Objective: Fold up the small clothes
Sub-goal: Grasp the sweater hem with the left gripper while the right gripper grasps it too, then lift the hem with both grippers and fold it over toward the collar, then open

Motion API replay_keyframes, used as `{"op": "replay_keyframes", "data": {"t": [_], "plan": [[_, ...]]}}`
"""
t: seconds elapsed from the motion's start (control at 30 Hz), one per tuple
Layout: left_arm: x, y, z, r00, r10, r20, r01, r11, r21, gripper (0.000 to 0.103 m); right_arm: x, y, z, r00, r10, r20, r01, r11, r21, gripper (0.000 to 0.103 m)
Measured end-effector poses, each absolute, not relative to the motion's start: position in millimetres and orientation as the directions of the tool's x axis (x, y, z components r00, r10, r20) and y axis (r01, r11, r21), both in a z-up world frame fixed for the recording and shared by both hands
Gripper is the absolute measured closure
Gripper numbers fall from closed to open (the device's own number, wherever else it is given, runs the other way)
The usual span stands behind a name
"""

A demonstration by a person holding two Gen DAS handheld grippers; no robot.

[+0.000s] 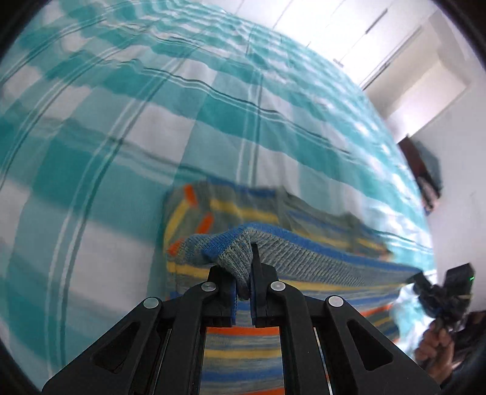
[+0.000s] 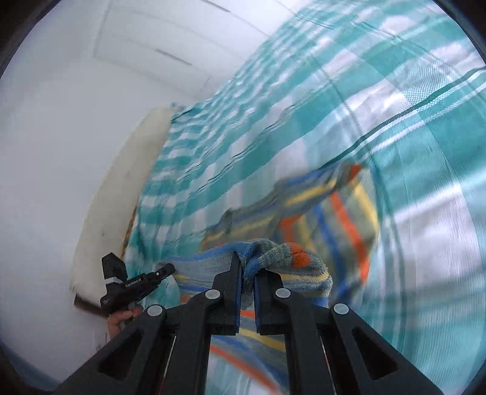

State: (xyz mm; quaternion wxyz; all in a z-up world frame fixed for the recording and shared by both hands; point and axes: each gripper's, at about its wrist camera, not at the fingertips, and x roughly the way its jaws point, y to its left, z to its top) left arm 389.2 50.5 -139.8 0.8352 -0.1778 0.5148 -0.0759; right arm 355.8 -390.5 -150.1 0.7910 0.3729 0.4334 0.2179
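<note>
A small striped knit garment (image 1: 243, 212), grey-blue with yellow, orange and blue stripes, lies on a teal and white checked bed cover (image 1: 121, 136). My left gripper (image 1: 243, 273) is shut on one corner of its blue-edged hem and lifts it off the bed. My right gripper (image 2: 247, 273) is shut on the other corner of the garment (image 2: 334, 206). The hem stretches taut between the two grippers. The right gripper shows at the right edge of the left wrist view (image 1: 422, 279). The left gripper shows low left in the right wrist view (image 2: 164, 270). Both views are motion-blurred.
The checked cover (image 2: 395, 106) spreads over the whole bed. White wardrobe doors (image 1: 349, 27) stand beyond the bed. A white wall (image 2: 60, 136) and a cream mattress edge (image 2: 127, 182) run along one side. A dark object (image 1: 425, 173) sits past the bed's edge.
</note>
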Motion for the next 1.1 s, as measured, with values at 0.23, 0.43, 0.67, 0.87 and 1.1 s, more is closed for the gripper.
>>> {"op": "replay_keyframes", "data": {"t": [0.23,0.43,0.67,0.87,1.1], "plan": [[444,72,-164,0.456,-0.224,-0.861,-0.213,0.912,-0.35,0.047,406,-424,-191,0.646,0.546,-0.534,0.17,0.579,0.797,0.052],[367,96,-143,0.449,-0.296,-0.843,-0.096,0.922,-0.375,0.039,377,-410,-152,0.573,0.517,-0.636,0.013,0.77,0.637,0.052],[239,83,-175,0.332,-0.326,-0.885,-0.034,0.934,-0.357,0.034,275,-356,-169,0.367,0.49,-0.791,-0.14,0.87,0.473,0.052],[220,88,-176,0.328,-0.357,-0.875,-0.105,0.906,-0.409,0.097,263,-368,-184,0.328,0.517,-0.79,-0.035,0.843,0.537,0.096],[232,75,-187,0.278,-0.29,-0.916,-0.098,0.94,-0.327,0.09,264,-362,-207,0.261,0.437,-0.861,-0.028,0.895,0.445,0.097]]}}
